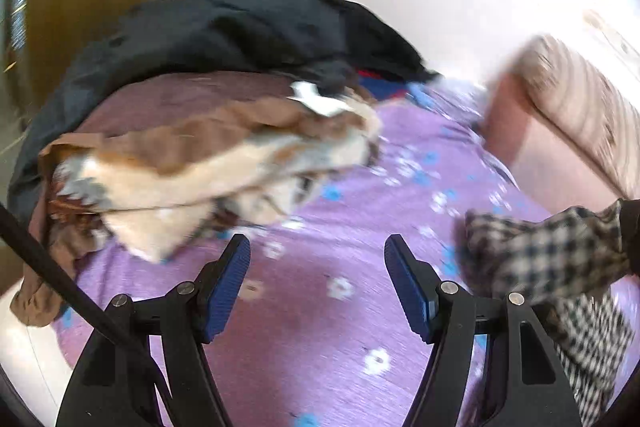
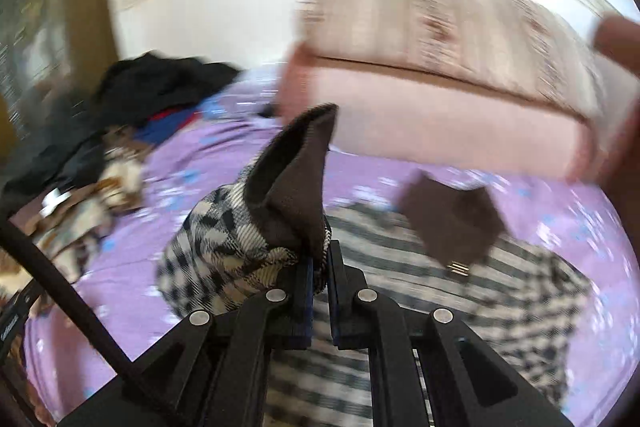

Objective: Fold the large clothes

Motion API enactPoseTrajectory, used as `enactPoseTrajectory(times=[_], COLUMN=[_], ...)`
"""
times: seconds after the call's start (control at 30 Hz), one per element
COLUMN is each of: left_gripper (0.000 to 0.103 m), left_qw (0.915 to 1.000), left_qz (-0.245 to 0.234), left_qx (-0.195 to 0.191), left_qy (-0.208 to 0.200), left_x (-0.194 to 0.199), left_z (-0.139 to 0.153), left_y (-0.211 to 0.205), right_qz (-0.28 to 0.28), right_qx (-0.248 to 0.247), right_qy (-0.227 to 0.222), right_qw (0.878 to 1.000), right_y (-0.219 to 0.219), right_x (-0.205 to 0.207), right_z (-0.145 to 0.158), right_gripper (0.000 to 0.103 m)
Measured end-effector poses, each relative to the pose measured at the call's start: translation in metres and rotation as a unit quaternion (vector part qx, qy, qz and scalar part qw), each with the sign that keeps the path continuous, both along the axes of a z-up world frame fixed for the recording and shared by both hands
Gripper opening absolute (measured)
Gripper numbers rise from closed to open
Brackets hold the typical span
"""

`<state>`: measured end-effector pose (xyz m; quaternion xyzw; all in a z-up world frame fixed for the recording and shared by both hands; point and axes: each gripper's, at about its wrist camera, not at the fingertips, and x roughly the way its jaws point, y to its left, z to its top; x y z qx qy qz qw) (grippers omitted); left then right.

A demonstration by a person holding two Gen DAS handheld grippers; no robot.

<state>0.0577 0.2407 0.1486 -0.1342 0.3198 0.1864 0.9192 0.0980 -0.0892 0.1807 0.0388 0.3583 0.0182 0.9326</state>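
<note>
- Right tool (image 2: 319, 267): jaws pressed together, pinching a bunched fold of the checked garment (image 2: 224, 247). The brown knit cuff (image 2: 296, 179) of that garment stands up out of the jaws, just ahead of the tips.
- The rest of the checked garment spreads below and to the right of the right tool, lying on the bed. A brown patch (image 2: 452, 215) with a small metal clasp sits on it, ahead and right of the tips.
- Left tool (image 1: 318, 259): jaws spread wide, blue ribbed pads (image 1: 228, 291) facing each other, nothing between them. Only the purple flowered bedsheet (image 1: 320, 327) shows in the gap.
- In the left wrist view the checked garment (image 1: 552, 267) lies right of the left tool, just beside the right-hand finger, and is raised at the far right edge of the view.
- Ahead and left of the left tool: a heap of other clothes, with a tan and cream garment (image 1: 192, 163) nearest, a mauve piece (image 1: 180, 95) behind it, and a dark navy garment (image 1: 240, 31) furthest back.
- Ahead and right of both tools: a pink pillow (image 2: 420, 123) with a striped beige cushion (image 2: 440, 23) above it, against a pale wall.
- A black cable (image 1: 68, 283) crosses the lower left of each view.
- Both views are motion-blurred; fine detail of the heap cannot be made out.
</note>
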Motion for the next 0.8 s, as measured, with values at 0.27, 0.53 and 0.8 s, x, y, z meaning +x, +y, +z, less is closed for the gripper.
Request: enactPoseTrajectory(times=[0.27,0.53,0.8], left_gripper=[0.069,0.069,0.069], left_qw=[0.9969,0.9919,0.9878], left_qz=[-0.072,-0.110,-0.137], left_qx=[0.020,0.040,0.046], left_qy=[0.026,0.049,0.058], left_x=[0.015,0.023,0.022], left_z=[-0.011,-0.023,-0.028], left_y=[-0.054,-0.079,-0.090], right_qz=[-0.125,-0.196,-0.193], right_qx=[0.029,0.156,0.260], right_qy=[0.048,0.118,0.085], right_qw=[0.991,0.961,0.942], right_y=[-0.133,-0.219,-0.281], right_x=[-0.025,-0.065,-0.113], right_z=[-0.042,-0.095,-0.066], right_gripper=[0.007,0.014,0.048])
